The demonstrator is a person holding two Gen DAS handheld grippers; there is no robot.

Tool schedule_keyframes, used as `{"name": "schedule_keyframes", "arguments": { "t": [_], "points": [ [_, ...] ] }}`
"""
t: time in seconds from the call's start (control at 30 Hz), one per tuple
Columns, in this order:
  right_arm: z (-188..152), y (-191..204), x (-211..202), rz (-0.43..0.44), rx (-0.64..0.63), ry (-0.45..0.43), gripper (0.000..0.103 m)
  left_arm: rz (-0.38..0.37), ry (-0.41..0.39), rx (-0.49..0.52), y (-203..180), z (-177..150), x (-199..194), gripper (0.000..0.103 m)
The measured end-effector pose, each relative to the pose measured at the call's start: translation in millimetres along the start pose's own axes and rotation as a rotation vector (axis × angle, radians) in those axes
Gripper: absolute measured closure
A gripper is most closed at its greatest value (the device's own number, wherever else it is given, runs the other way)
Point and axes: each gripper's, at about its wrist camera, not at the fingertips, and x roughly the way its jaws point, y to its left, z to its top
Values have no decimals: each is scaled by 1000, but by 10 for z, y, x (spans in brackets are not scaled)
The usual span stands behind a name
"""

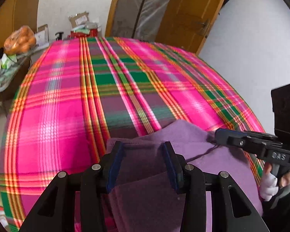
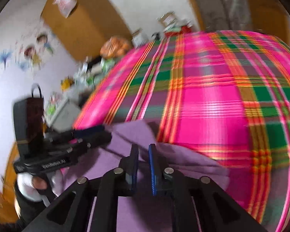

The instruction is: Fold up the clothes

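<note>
Left wrist view: we hold our left gripper (image 1: 143,147), jaws wide and gripping nothing, over the soft purple fleece garment (image 1: 212,154) at the near edge of the pink-and-green plaid blanket (image 1: 67,96), probably to pin a fold, our right gripper (image 2: 143,148) narrowly parted, apparently unclamped.

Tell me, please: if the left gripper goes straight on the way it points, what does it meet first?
Most likely the purple garment, which already lies between and just ahead of the left gripper. The plaid blanket lies beyond and under it. How much space remains is unclear.
</note>
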Motion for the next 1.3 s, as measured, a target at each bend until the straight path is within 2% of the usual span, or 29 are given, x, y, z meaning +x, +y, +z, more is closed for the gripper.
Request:
{"name": "schedule_keyframes", "arguments": {
  "t": [0.03,0.1,0.13,0.2,0.33,0.43,0.53,0.67,0.7,0.87,1.0,1.17,1.3],
  "points": [
    [13,-16,57,-15,14,17,92,-1,-3,1,-2,-3,-7,58],
    [49,-104,110,-26,72,28,101,-1,-5,1,-4,-15,-12,58],
    [74,-176,105,-22,115,22,101,-3,-8,3,-3,-27,-10,58],
    [97,-323,-3,-96,175,-45,95,-5,-13,8,-5,-45,-11,58],
    [9,-509,-208,-65,264,-89,95,-12,-21,9,1,-58,-15,58],
    [-66,-340,-385,-21,197,-127,95,-12,-24,7,0,-58,-5,58],
    [-134,-232,-386,-8,162,-100,95,-2,-37,-5,10,-79,-67,58],
    [-280,-262,-386,-65,156,-89,95,35,-72,-1,9,-178,-267,58],
    [-333,-268,-460,-72,158,-113,94,41,-79,0,13,-211,-318,58],
    [-553,-229,-675,-7,121,-183,93,-10,-126,-2,-33,-489,-643,58],
    [-830,-16,-784,11,35,-216,91,-67,-140,-15,-94,-751,-810,58],
    [-1142,156,-771,-9,-56,-203,89,-60,-122,-11,-154,-1022,-820,58],
    [-1223,220,-907,-52,-80,-227,87,-30,-141,-20,-139,-1172,-899,58]
  ]
}}
